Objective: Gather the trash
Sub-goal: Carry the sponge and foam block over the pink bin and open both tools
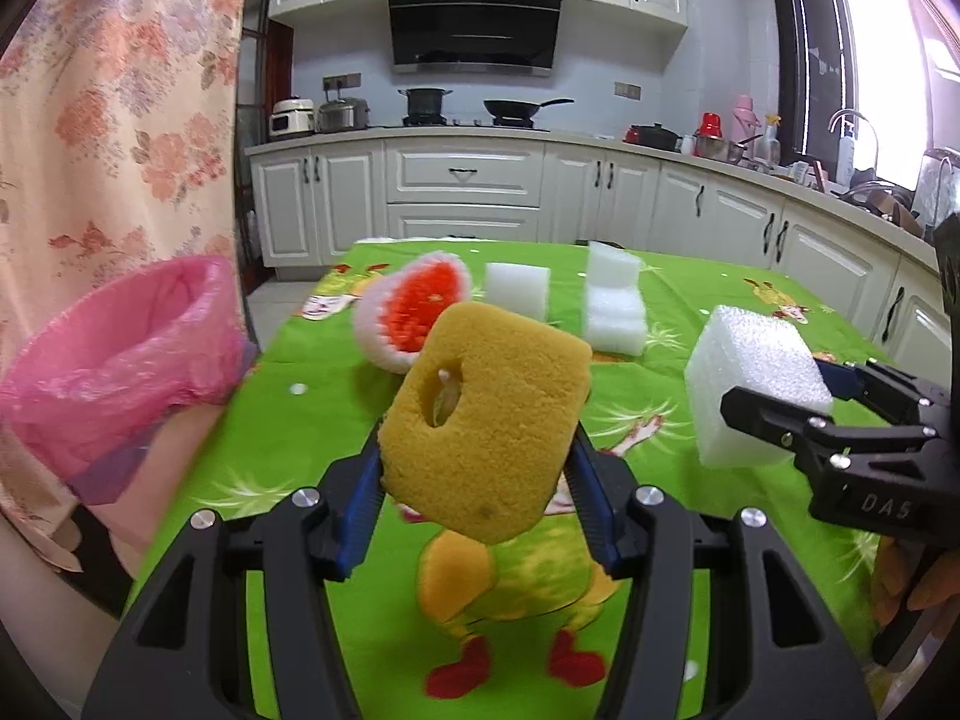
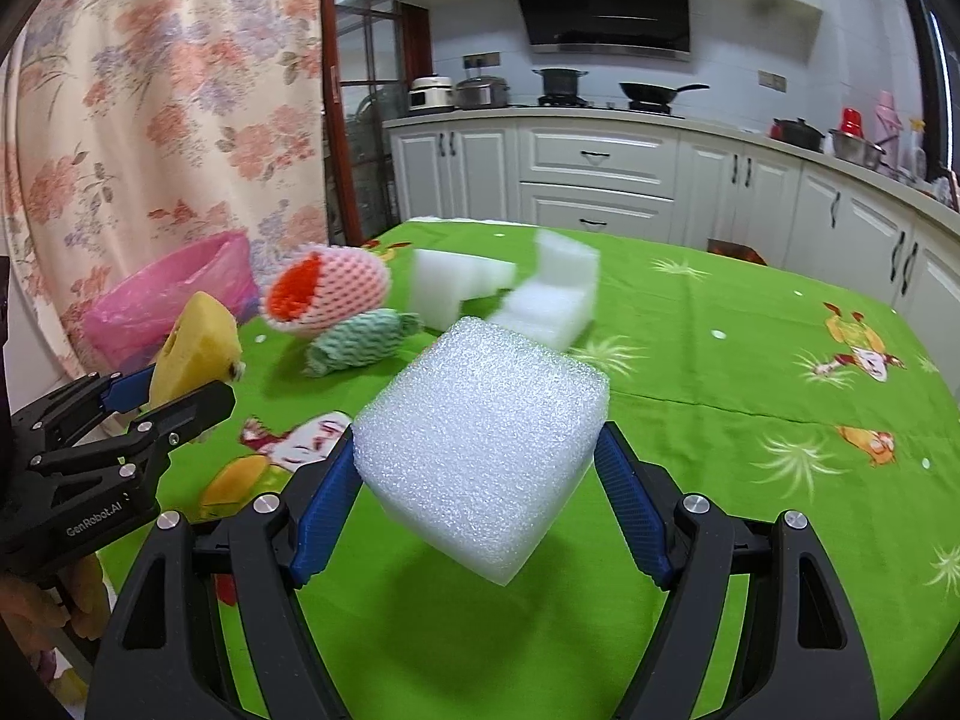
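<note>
My left gripper [image 1: 477, 468] is shut on a yellow sponge [image 1: 486, 420] with a hole in it, held above the green tablecloth [image 1: 690, 630]. Seen from the right wrist, that sponge [image 2: 192, 348] sits at the left in the left gripper [image 2: 180, 390]. My right gripper [image 2: 477, 480] is shut on a white foam block [image 2: 480, 450], lifted off the table; the left wrist view has this block [image 1: 750, 384] at the right in the right gripper [image 1: 798, 402]. A bin lined with a pink bag [image 1: 126, 354] stands off the table's left edge, also in the right wrist view [image 2: 174, 294].
On the table lie a pink-and-orange foam fruit net [image 2: 324, 291], a green-and-white foam net [image 2: 360, 345] and white foam pieces [image 2: 540, 294]. A floral curtain [image 1: 114, 120] hangs on the left. Kitchen cabinets and a counter run behind and to the right.
</note>
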`<state>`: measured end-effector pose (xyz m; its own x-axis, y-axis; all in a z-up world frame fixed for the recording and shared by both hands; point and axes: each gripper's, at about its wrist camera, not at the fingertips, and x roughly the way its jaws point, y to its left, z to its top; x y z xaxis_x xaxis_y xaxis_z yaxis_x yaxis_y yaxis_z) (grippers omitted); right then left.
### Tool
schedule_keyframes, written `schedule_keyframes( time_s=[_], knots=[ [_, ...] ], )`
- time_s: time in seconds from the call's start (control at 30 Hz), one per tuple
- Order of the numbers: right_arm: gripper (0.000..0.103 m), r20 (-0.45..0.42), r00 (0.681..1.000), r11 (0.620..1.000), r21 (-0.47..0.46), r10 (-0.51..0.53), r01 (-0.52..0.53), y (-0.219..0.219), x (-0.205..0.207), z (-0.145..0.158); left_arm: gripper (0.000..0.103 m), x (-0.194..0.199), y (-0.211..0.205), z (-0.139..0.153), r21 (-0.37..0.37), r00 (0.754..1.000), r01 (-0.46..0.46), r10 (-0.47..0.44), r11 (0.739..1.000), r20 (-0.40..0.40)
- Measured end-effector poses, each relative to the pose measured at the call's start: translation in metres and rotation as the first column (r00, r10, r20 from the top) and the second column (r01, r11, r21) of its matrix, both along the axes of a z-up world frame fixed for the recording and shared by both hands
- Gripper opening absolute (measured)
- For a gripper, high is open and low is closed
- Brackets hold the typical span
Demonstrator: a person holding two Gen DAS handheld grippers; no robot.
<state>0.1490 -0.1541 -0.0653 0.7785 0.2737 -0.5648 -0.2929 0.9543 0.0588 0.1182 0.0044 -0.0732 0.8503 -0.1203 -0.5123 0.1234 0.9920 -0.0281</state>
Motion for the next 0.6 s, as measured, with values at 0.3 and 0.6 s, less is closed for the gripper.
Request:
schedule_keyframes(
  time_s=[0.3,0.6],
  knots=[
    [0.073,0.014,0.992,0.992,-0.009,0.129,-0.129,0.049,0.002,0.016,0.055,-0.017,0.050,0.016,-0.005,0.995,-0.093,0.093,0.996,0.026],
    [0.073,0.030,0.969,0.970,-0.020,0.244,-0.244,0.106,0.013,0.035,0.055,-0.020,0.107,0.039,-0.009,0.976,-0.212,0.212,0.977,0.049]
  ],
)
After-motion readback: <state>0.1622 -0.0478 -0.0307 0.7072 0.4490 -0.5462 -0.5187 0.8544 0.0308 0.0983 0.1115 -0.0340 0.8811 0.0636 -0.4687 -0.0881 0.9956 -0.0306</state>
